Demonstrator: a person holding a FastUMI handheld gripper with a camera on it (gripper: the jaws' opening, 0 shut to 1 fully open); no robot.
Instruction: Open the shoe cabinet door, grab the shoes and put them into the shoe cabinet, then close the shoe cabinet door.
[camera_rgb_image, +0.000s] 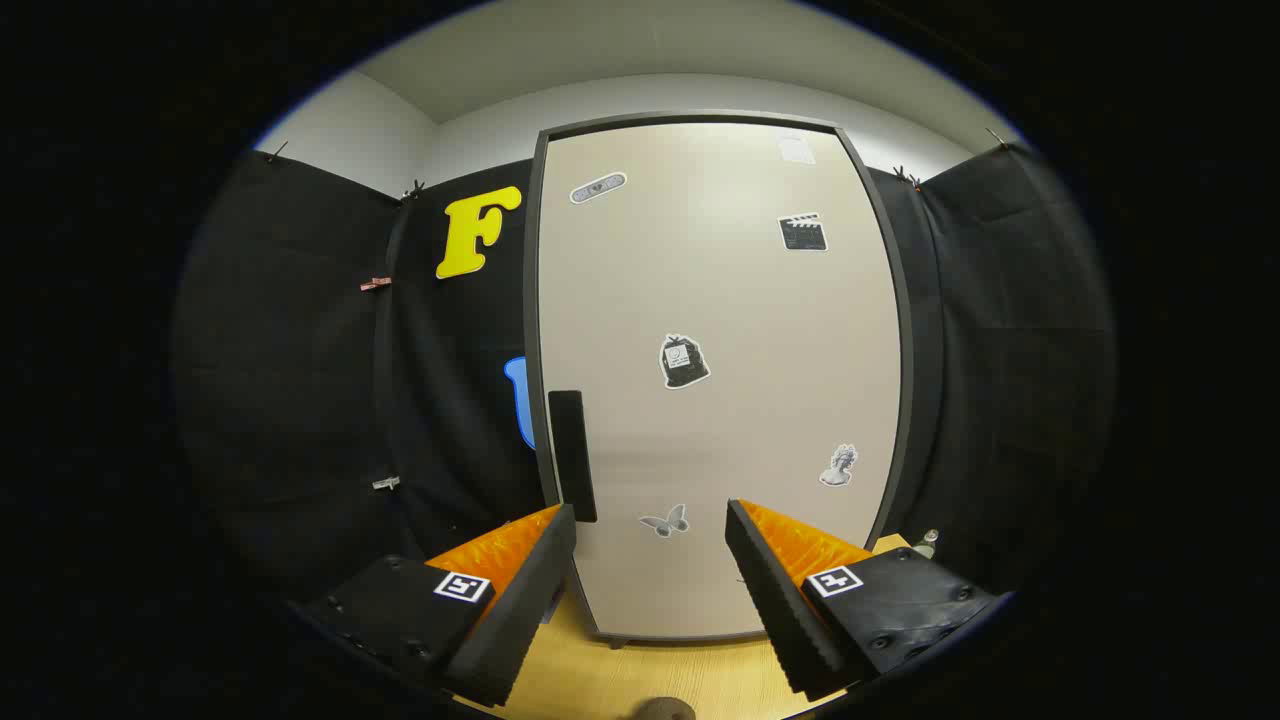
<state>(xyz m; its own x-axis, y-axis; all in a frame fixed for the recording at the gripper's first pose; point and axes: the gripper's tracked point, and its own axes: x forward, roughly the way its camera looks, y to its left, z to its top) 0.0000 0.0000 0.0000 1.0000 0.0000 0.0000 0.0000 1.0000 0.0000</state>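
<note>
Surface: a light wood-grain tabletop (600, 680) runs beneath the gripper and carries the cabinet. Room: black cloth wall (300, 400) hangs at the left, fastened with small clips (376, 284) along a seam; a pale room wall (350, 130) and ceiling show above it. More black cloth stands at the right of the cabinet.

Shoe cabinet (715, 380): stands upright on the tabletop, directly ahead of the gripper. Its beige door (740, 300) is closed, set flush in a dark grey frame. A dark vertical handle (572, 455) sits on the door's left edge, at about mid height. Several stickers mark the door face, among them a butterfly sticker (665, 521) low down, seen between the fingers.

Gripper (650, 540): released, fingers spread wide apart, nothing held between them. The left fingertip (560, 525) lies just below the lower end of the handle; whether it touches cannot be told. The right finger (760, 560) is well clear of the handle, in front of the lower door panel.

At the right, beside the cabinet's base, a small pale object (927, 541) stands on the tabletop; too small to identify.
</note>
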